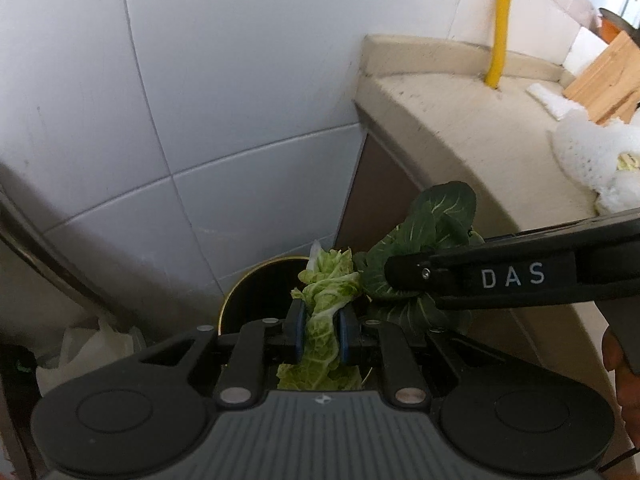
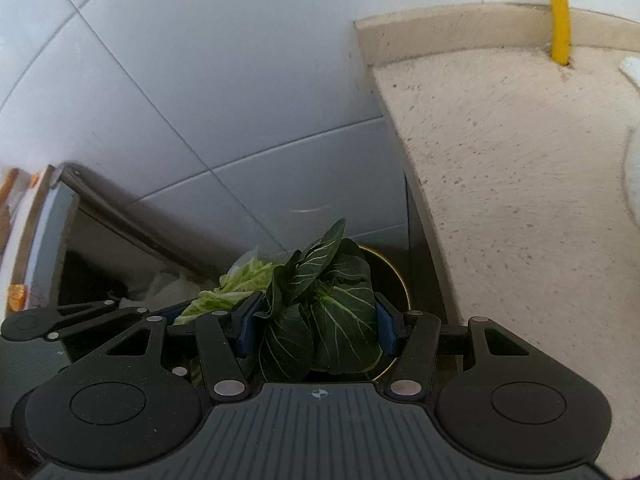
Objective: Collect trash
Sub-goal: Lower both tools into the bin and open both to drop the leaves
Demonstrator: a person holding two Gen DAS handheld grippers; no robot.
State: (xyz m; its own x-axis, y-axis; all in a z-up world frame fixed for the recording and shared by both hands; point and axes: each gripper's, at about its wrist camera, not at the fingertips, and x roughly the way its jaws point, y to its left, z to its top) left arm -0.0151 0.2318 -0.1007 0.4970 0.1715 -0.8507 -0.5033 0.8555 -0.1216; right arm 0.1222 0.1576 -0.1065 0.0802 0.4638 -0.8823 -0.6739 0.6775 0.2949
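Observation:
My left gripper [image 1: 321, 330] is shut on a pale green cabbage leaf [image 1: 326, 300], whose ends stick out above and below the blue pads. My right gripper [image 2: 314, 322] is shut on a bunch of dark green leaves [image 2: 324, 312]; in the left wrist view it reaches in from the right [image 1: 404, 280] with the dark leaves [image 1: 436, 224] in its tip. Both bundles hang over a round dark bin [image 1: 256, 296] with a gold rim [image 2: 402, 288] on the floor, between the tiled wall and the counter's end. The pale leaf [image 2: 236, 284] shows left of the dark bunch.
A beige stone counter [image 1: 460, 120] runs along the right, with a yellow pipe [image 1: 502, 20], a wooden board [image 1: 608, 80] and a white mesh bag [image 1: 596, 152] on it. White tiled wall [image 1: 200, 80] stands behind. White plastic bags [image 1: 84, 348] and a steel cabinet [image 2: 68, 220] sit left of the bin.

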